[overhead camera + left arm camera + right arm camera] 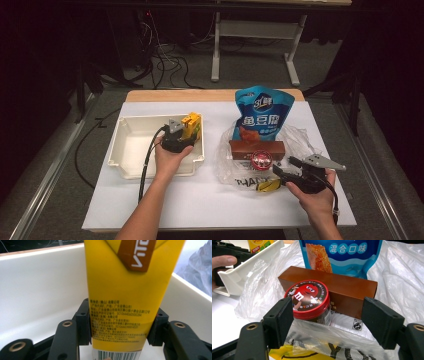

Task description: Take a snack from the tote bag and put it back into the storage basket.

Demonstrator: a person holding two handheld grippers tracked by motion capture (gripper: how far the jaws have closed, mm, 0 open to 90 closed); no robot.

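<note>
Two grippers, left fingers [85, 325] pinching yellow carton [125, 290] over tray [125, 150], right fingers [279, 322] spread around candy tub [308, 300]

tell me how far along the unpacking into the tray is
Nearly done: the left gripper holds the yellow carton inside the white tray, not yet released. In hand: the right gripper, jaws open, is lined up on the red-lidded candy jar. Left on the plastic bag: that jar, the brown box and the blue snack pouch.

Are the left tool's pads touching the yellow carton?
Touching. The left gripper view shows both pads of the left tool pressed flat against the sides of the yellow carton, with no gap.
</note>
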